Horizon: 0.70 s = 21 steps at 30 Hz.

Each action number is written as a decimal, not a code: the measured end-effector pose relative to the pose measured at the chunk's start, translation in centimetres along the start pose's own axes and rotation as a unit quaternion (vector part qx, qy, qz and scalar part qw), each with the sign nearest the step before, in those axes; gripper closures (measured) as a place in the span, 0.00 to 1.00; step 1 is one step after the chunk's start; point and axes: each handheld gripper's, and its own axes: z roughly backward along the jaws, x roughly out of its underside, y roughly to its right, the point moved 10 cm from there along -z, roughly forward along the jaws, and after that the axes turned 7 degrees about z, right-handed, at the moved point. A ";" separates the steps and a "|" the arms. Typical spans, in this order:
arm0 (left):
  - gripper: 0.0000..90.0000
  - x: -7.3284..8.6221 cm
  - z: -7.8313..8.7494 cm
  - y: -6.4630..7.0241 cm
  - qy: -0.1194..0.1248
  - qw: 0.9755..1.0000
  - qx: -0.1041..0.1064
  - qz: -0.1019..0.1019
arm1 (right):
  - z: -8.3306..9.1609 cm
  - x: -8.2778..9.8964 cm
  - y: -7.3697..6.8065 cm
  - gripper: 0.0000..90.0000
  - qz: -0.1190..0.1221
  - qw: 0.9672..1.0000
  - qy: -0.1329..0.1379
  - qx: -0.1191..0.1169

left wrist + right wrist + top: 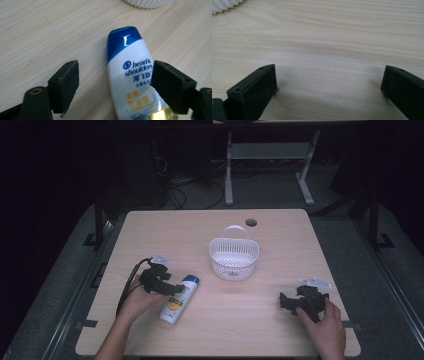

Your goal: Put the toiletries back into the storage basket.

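Two hand-held grippers, one shampoo bottle and one basket share a pale wooden table point(280, 240). Nearest the camera, at about 4 o'clock from the table's middle, the right gripper point(286, 301) rests low over bare wood in the person's right hand point(327, 322), its jaws spread wide with nothing between them; the right gripper view shows plain tabletop between the two black jaws.

At about 8 o'clock, the left gripper point(175, 289) sits in the left hand point(134, 301), jaws wide apart and straddling the single shampoo bottle point(179, 299). In the left gripper view the bottle point(132, 75), white with a blue cap, lies flat on the wood close against the right-hand jaw, with a clear gap to the other jaw; whether it touches that nearer pad cannot be told. The cap points toward 1 o'clock, at the basket.

Farther back, near 12 o'clock, stands one white slatted basket point(234, 254) with a loop handle, empty inside. Open wood lies between bottle and basket. Beyond it a round cable hole point(251, 222) marks the far edge, and a white desk frame point(270, 165) stands on the dark floor behind.
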 end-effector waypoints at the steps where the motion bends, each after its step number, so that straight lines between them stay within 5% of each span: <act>1: 0.22 0.0 0.0 0.0 0.000 1.000 0.000 0.000 | 0.0 0.0 0.0 0.00 0.000 1.000 0.000 0.000; 21: 0.20 -0.2 -3.6 1.9 -0.051 0.998 -0.025 -0.002 | 0.0 0.0 0.0 0.00 0.000 1.000 0.000 0.000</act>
